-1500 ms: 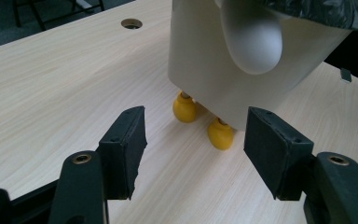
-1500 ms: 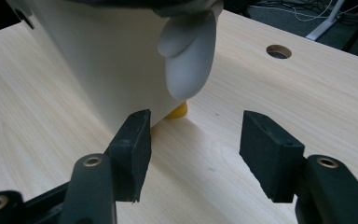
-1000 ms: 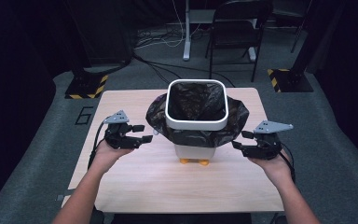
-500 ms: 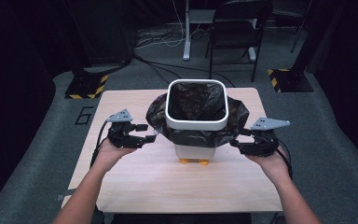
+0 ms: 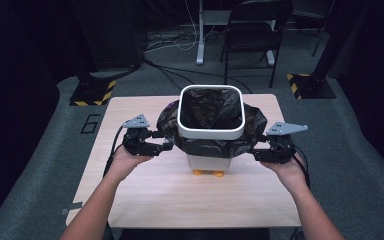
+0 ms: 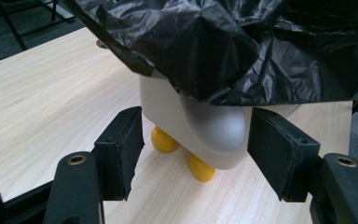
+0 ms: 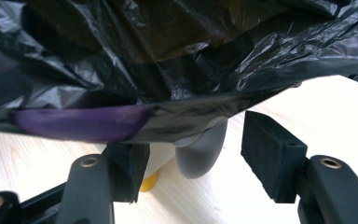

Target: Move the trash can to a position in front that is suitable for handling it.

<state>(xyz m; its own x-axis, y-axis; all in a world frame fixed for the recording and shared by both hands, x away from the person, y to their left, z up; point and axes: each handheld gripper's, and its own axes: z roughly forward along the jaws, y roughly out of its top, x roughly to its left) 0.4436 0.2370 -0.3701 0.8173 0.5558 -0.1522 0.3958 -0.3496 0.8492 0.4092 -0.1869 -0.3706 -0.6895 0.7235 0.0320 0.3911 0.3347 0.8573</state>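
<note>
Dark studio floor, cables and a chair behind; pale wood table [image 5: 145, 200] in front. At its middle stands a white bin [image 5: 211, 162] on small orange feet [image 5: 208, 173], lined with a black bin bag [image 5: 211, 142] whose surplus is folded out over the rim and hangs as a loose skirt on all sides.

Left hand-held gripper [image 5: 167, 146]: jaws apart, nothing between the pads, tips just at the bag's left edge. Right hand-held gripper [image 5: 254, 152]: jaws likewise wide apart, gripping nothing, tips at the bag's right edge; in its own view the film hangs just above the pads.

Handling judgement: bag film is thin, soft, light and slippery, and would likely tear if pinched on a small point and tugged. Best hold looks like the free hem on each side, taken as a gathered fold rather than a single layer. Bin seems light and stiff; it could slide or tip on its feet if the pull is uneven.
</note>
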